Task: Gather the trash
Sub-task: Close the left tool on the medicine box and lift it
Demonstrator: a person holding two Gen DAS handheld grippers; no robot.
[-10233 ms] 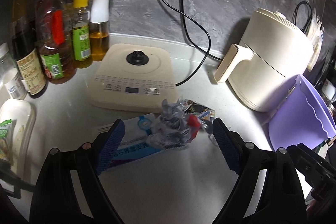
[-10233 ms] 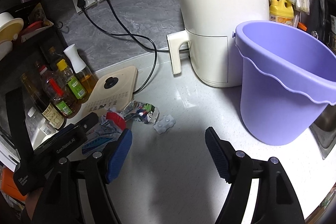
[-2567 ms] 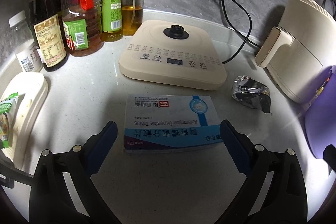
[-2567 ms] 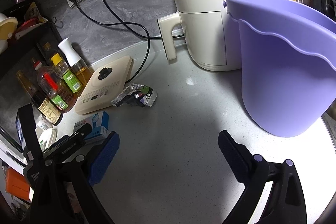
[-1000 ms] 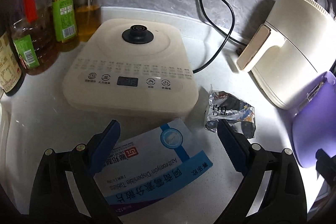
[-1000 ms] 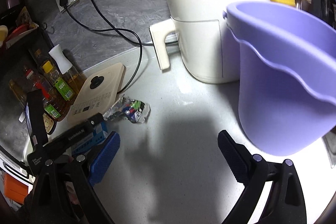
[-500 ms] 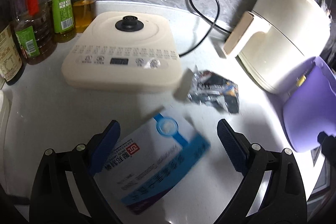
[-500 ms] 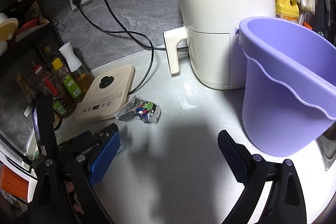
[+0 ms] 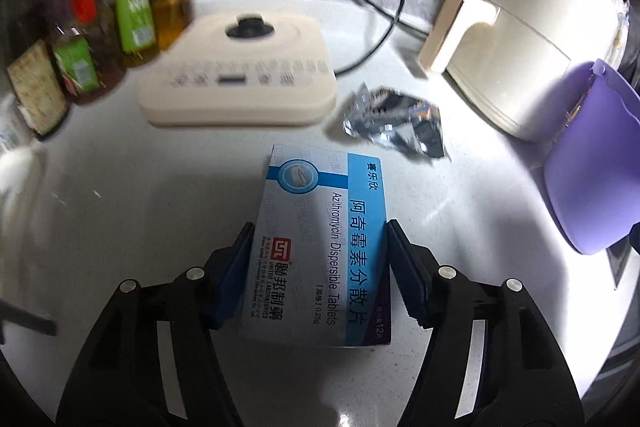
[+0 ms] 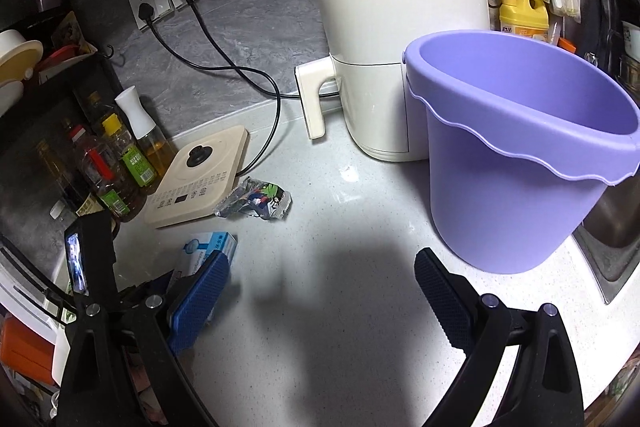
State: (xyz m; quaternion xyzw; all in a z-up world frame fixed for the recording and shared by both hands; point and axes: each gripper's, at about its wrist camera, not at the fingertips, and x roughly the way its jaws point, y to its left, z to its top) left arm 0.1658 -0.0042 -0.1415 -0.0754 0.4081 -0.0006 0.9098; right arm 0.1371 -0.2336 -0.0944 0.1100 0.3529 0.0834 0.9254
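A white and blue medicine box (image 9: 320,187) sits lengthwise between the blue pads of my left gripper (image 9: 319,227). Its jaws are closing and both pads touch the box's long sides. The same box (image 10: 212,245) shows in the right wrist view, at the lower left. A crumpled foil snack wrapper (image 9: 394,127) lies on the white counter just beyond the box, beside the cream appliance base (image 9: 240,79). The purple bucket (image 10: 512,195) stands upright at the right. My right gripper (image 10: 320,259) hangs open above bare counter, left of the bucket, with nothing between its fingers.
A cream air fryer (image 10: 400,47) stands against the grey wall behind the bucket. Oil and sauce bottles (image 9: 132,7) line the back left. Two black cords (image 10: 240,75) run from wall sockets across the counter. A sink (image 10: 612,227) borders the far right.
The left jaws have closed in onto the medicine box, which has turned lengthwise between them. The left gripper has shifted right, towards the bucket. The right gripper stays open.
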